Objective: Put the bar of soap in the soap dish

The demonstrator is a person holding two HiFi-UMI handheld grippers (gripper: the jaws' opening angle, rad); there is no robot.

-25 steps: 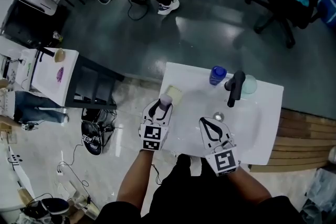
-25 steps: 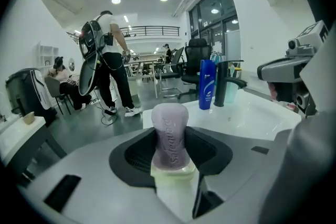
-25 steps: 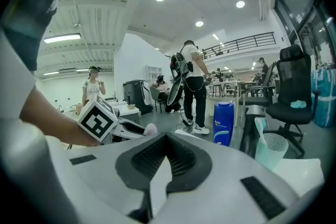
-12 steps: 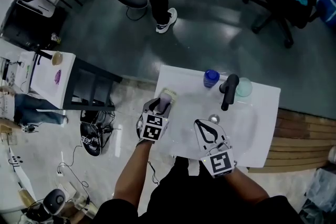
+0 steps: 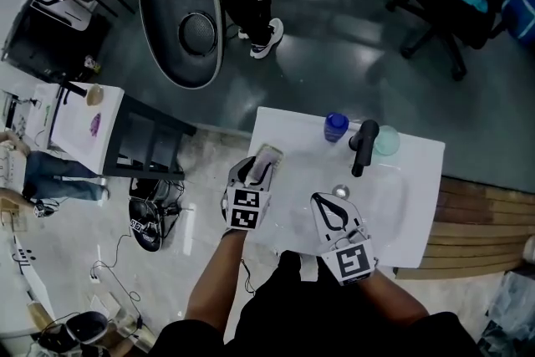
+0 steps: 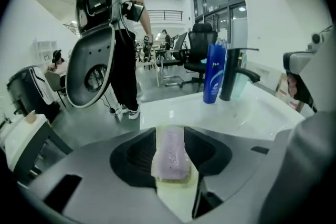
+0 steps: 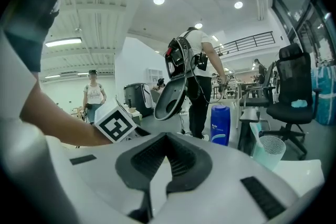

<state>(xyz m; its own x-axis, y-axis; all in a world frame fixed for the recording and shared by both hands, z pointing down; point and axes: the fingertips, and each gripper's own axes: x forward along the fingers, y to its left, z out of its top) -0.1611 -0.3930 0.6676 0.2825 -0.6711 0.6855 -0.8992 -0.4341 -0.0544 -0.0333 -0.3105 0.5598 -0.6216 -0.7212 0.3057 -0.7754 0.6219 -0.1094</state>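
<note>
At the left rim of the white washbasin [image 5: 418,205], the left gripper [image 5: 257,170] has its jaws closed on the long sides of a lilac bar of soap [image 6: 170,152]. It holds the bar lengthwise directly above the pale cream soap dish [image 6: 175,196], low enough that I cannot tell whether it touches the dish. The right gripper [image 5: 326,201] hangs over the front of the basin, well apart from the dish, with its jaws together and nothing between them. Behind the bowl stand a blue bottle [image 6: 214,73], the black faucet [image 5: 361,146] and a translucent cup [image 5: 387,140], none of them in the way. The bar looks dry, small and light, and rigid enough not to give under the pads. It is probably waxy-smooth, though, and would turn slick if wet, so a grip across the flat long sides near the middle, as held, seems the safest. Squeezing nearer a rounded end could let it squirt out. The task looks nearly finished, and what remains is likely to settle the bar flat in the dish and open the jaws gently so it does not skate off the rim.
</note>
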